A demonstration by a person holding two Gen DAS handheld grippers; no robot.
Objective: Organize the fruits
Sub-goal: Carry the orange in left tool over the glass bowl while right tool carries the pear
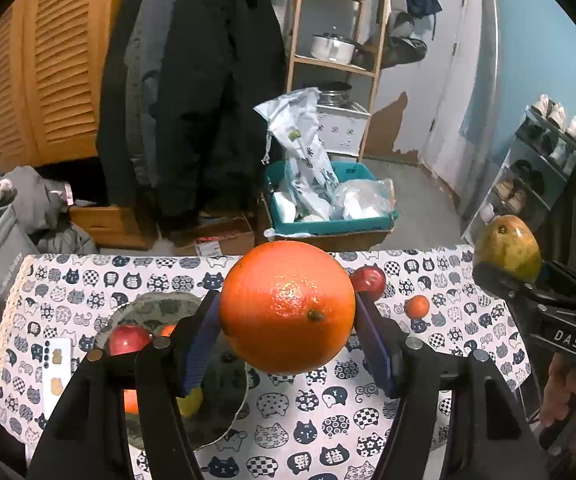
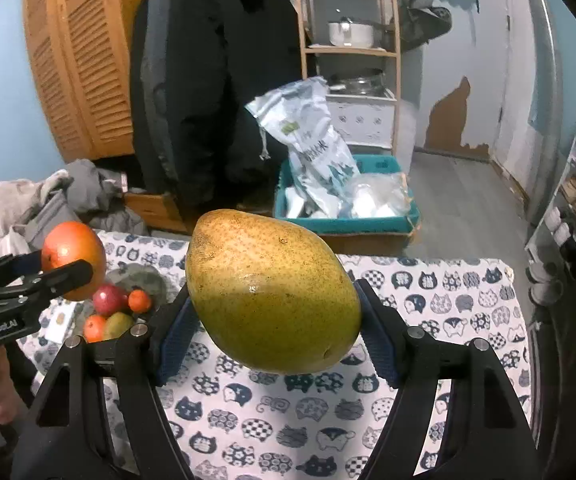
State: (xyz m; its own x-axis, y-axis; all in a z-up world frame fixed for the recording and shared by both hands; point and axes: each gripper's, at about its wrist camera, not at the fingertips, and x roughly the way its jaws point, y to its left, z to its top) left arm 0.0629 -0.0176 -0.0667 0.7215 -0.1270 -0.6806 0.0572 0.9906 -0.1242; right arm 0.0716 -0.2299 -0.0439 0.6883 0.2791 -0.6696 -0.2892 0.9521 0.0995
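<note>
Raised left hand-held gripper [image 1: 287,320] clamps orange [image 1: 287,307]; right hand-held gripper [image 2: 273,320] clamps pear [image 2: 273,292].

- Large orange [image 1: 286,307]: glossy, dimpled skin, stem end facing lower right, held off the table at the centre of the left wrist view.
- Pear [image 2: 273,291]: yellow-green, brown-speckled, lying tilted, centre of the right wrist view.
- Red apple [image 1: 368,277] and small tangerine [image 1: 417,306]: on the cloth, right of centre.
- Bowl [image 1: 155,304], lower left, holds a red apple [image 1: 127,339] and more fruit.
</note>
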